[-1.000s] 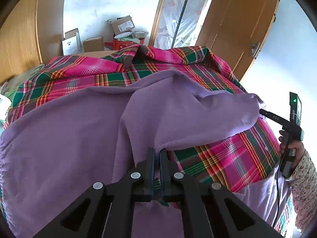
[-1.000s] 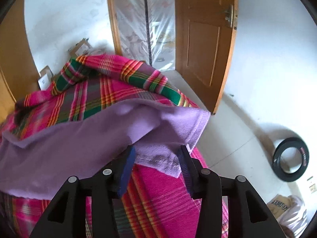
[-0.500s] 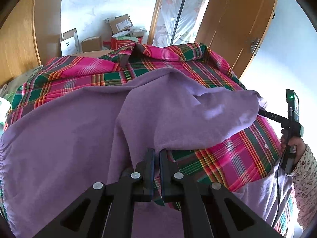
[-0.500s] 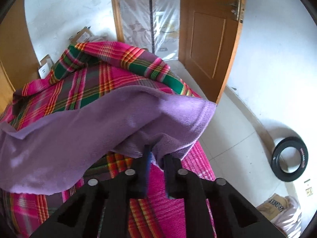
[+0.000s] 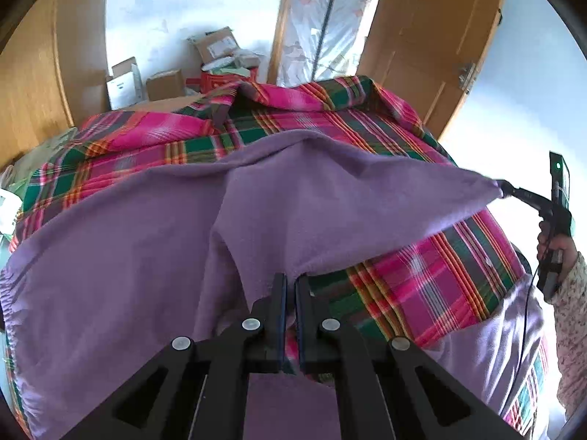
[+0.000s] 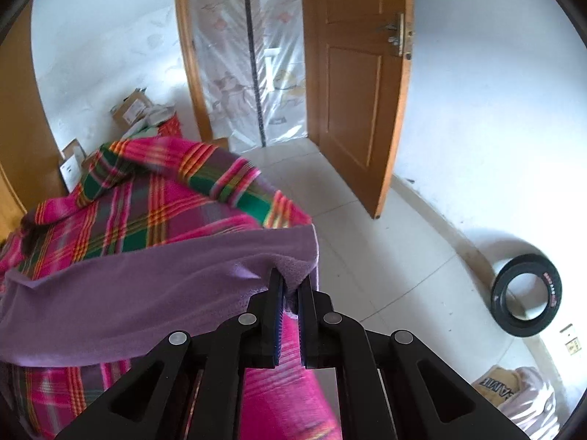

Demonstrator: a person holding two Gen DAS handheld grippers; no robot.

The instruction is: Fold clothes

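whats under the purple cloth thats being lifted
Under the soft purple fleece garment lies a pink, green and orange plaid blanket, showing where the fabric is raised and beyond its far edge. Whatever the blanket covers, and anything beneath the garment's flat left part, is hidden.

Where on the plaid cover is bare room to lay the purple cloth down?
The plaid cover is bare right of the left claw, under the lifted purple cloth, and along the far edge near the boxes. The left side is covered.

left wrist: close over purple fleece garment (image 5: 146,256), facing the doorway | right wrist: right edge (floor visible) | shared: pink-green plaid blanket (image 6: 121,216)
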